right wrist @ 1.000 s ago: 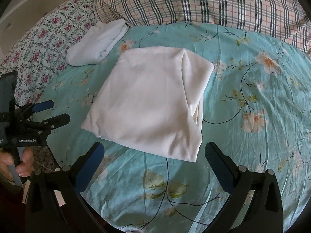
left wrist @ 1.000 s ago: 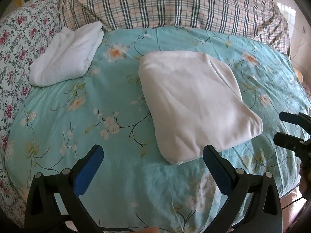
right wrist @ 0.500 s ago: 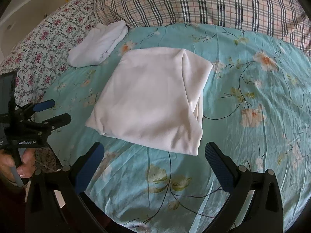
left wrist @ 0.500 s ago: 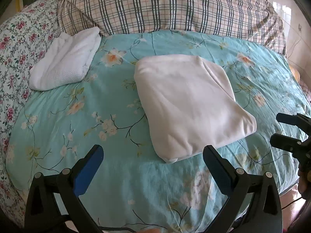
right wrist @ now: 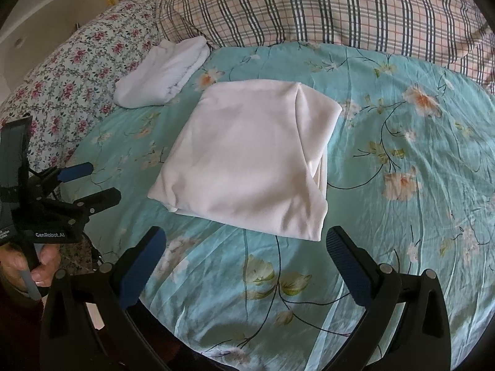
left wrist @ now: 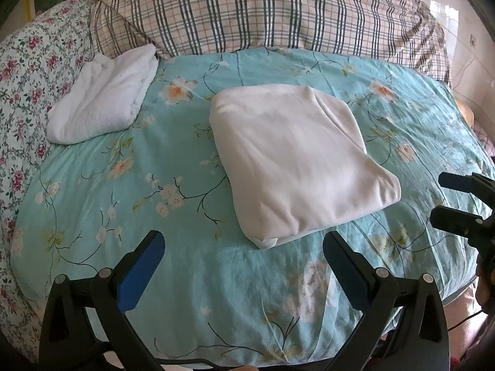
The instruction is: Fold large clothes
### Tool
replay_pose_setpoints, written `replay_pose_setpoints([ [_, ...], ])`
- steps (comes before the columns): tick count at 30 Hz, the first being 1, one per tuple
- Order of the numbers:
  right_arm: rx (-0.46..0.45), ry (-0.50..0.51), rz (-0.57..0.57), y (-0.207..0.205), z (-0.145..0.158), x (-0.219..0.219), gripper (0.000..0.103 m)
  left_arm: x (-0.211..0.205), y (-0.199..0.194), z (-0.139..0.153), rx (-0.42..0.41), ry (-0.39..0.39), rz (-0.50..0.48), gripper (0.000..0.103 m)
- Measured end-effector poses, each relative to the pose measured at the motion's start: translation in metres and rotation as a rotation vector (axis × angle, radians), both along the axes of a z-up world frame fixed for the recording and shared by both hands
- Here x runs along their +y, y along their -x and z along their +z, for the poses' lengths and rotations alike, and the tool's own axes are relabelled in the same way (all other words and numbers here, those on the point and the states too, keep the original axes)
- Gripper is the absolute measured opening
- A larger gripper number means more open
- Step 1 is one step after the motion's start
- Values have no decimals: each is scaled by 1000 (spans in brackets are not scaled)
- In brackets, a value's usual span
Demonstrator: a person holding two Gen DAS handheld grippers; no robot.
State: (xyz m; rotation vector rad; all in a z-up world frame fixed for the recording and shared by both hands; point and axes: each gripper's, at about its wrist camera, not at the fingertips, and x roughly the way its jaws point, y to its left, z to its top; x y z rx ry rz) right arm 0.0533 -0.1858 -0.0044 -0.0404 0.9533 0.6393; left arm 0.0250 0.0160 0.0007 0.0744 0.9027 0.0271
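A white garment (left wrist: 294,157) lies folded into a thick rectangle on the turquoise floral bedspread (left wrist: 154,167); it also shows in the right wrist view (right wrist: 250,157). My left gripper (left wrist: 244,247) is open and empty, hovering just short of the garment's near corner. My right gripper (right wrist: 246,241) is open and empty, just short of the garment's near edge. The right gripper also shows at the right edge of the left wrist view (left wrist: 448,196), and the left gripper at the left of the right wrist view (right wrist: 89,182).
A second folded white towel-like cloth (left wrist: 105,95) lies at the back left, also in the right wrist view (right wrist: 164,71). A plaid pillow (left wrist: 263,12) runs along the back. A rose-print sheet (left wrist: 27,71) covers the left side.
Both grippers have drawn back from the folded garment, which now sits farther off in both views. Both stay open. The garment has not moved.
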Motion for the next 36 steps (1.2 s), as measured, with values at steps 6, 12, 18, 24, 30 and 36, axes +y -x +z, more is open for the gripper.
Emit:
replay_pose_setpoints([
  [6,-4,-2,0,3,2,0,103,1,2,1,-6,1,-3,102],
  [12,-4,-2,2,3,2,-1,103,1,3,1,-7,1,-4,102],
  [18,-4,-2,3,2,1,-1,103,1,3,1,-7,1,-3,102],
  [24,-4,-3,2,3,1,-1,103,1,3,1,-7,0,-5,102],
  [30,-4,-2,2,3,1,-1,103,1,3,1,-8,1,-4,102],
  [36,-4,-2,0,5,2,-1,103,0,5,2,-8,3,-5,102],
])
